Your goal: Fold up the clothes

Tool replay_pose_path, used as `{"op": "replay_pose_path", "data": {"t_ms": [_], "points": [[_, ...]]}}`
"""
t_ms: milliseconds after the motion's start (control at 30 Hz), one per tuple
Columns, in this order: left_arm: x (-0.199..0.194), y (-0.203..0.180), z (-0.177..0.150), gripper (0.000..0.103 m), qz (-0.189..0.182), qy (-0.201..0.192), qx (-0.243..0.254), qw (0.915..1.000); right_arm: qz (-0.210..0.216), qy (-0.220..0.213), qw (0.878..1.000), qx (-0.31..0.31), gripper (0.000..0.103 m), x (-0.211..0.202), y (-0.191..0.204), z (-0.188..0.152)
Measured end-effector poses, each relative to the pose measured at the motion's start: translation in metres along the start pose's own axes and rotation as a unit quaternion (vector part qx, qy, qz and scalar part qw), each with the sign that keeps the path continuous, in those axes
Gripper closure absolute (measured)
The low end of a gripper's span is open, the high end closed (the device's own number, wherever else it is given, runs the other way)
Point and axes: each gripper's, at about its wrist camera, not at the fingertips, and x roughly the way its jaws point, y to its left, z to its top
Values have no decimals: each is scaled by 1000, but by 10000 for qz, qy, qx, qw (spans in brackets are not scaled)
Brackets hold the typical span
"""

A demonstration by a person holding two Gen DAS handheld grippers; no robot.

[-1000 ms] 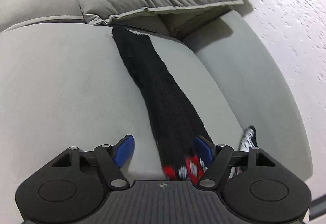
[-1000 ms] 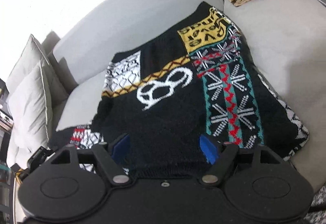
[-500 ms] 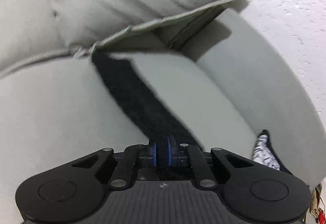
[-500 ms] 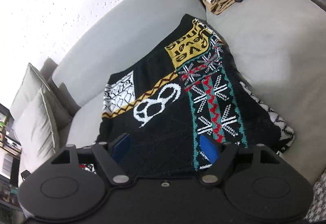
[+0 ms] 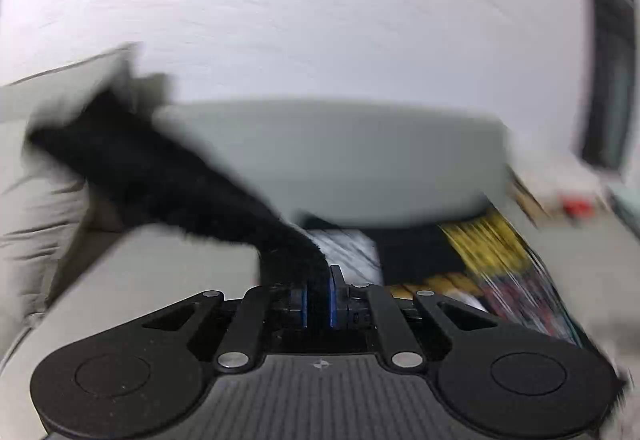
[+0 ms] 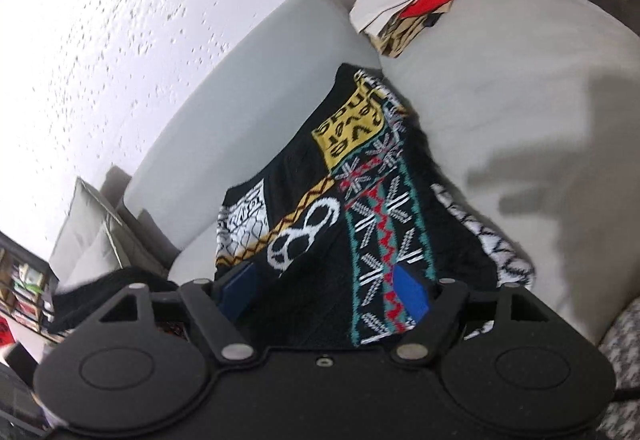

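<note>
Now left gripper point(image 5: 318, 304) fingers clamped on black sleeve point(image 5: 168, 183); right gripper point(image 6: 326, 290) fingers wide apart, empty, over sweater point(image 6: 344, 199).

Bare sofa seat point(image 6: 532, 143) right of sweater point(image 6: 360, 224) — seemingly unobstructed.

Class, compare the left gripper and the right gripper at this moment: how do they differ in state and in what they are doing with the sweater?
1. The left gripper is shut; the right gripper is open.
2. The left gripper pinches the black sleeve between its pads; the right gripper holds nothing, with the sweater showing between its spread pads.
3. The left wrist view is blurred; the right wrist view is fairly sharp.

Both have blue pads and black bodies, above the grey sofa.
</note>
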Motion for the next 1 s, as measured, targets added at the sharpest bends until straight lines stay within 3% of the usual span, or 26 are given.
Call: {"op": "replay_pose_path", "data": {"t_ms": [67,133,200,267,333,500,633,767,900,933,1000], "points": [[15,-43,-24,92,-260,601,407,9970,-4,-58,10000,24,28,-6,-8,3],[30,-74,-49,84,-485,1297,596,9886,-4,-65,9999,80,28,-10,-15,6],[29,-88,-66,79,-644,1632,683,9821,-1,-35,9999,135,28,-12,-22,9],[16,-91,-72,74,-664,1629,756,9815,-30,4,9999,107,26,-14,-26,9],[2,-79,-70,61,-634,1515,743,9836,-72,78,9999,13,25,-11,-28,9],[-26,-18,-51,61,-295,1055,377,9933,-58,457,9988,-141,27,13,-28,3],[-23,27,-47,63,358,846,106,9957,-54,782,9967,-193,44,42,-26,3],[-4,68,-45,67,856,854,-420,9918,-56,1104,9939,-56,46,70,-26,5],[27,92,-48,71,908,955,-801,9880,39,1295,9899,584,46,88,-40,4],[34,96,-49,78,824,1025,-902,9872,52,1315,9885,750,46,90,-44,4],[46,101,-53,82,530,1176,-1021,9864,105,1369,9848,1067,46,95,-53,4]]}}
